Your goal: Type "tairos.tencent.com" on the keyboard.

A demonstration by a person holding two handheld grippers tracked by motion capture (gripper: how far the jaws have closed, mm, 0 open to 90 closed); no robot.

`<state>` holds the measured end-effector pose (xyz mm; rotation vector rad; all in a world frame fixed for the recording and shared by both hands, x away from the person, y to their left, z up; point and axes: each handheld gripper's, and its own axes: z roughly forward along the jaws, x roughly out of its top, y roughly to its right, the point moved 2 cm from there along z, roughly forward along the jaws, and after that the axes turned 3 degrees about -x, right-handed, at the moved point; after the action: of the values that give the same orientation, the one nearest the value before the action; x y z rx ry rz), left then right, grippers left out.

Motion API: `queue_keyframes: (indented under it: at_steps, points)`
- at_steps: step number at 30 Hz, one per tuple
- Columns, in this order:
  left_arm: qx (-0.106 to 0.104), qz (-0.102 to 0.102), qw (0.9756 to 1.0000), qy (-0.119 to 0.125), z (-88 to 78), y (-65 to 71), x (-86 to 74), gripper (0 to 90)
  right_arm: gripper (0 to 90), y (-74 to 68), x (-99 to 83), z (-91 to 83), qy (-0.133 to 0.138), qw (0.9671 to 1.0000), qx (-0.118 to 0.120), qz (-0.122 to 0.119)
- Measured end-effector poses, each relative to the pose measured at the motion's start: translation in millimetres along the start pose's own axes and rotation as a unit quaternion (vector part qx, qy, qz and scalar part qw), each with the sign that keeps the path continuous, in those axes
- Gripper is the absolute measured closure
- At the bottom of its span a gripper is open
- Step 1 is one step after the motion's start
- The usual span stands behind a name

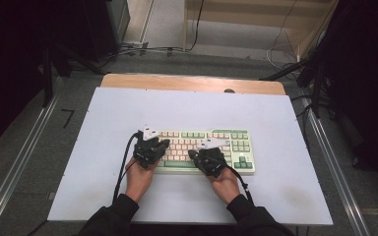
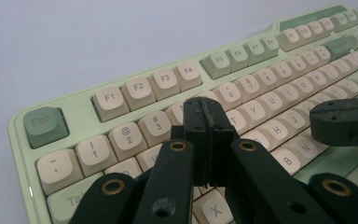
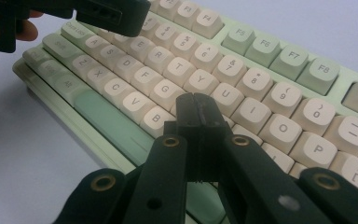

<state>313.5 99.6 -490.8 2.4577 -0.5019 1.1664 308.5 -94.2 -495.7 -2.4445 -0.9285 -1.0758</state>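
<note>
Typing on the keyboard [image 1: 204, 150] lying mid-table, you hold the left gripper [image 2: 208, 122] and right gripper [image 3: 196, 116] over its letter rows, both jaws fully closed and empty. Next, press one key squarely without clipping neighbours.

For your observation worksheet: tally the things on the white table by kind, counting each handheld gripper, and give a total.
Keyboards: 1, the green and cream keyboard.
Grippers: 2, the left gripper and the right gripper, both shut above the keys.
Total: 3
</note>
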Motion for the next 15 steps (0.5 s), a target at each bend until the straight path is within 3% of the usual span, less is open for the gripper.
queue_keyframes:
  at_steps: [15]
  points:
    - [-0.002,0.001,1.0000,-0.001,-0.1,0.6,0.0,90.0,87.3,-4.6,-1.4,4.6,-0.005,0.9999,0.003,-0.008]
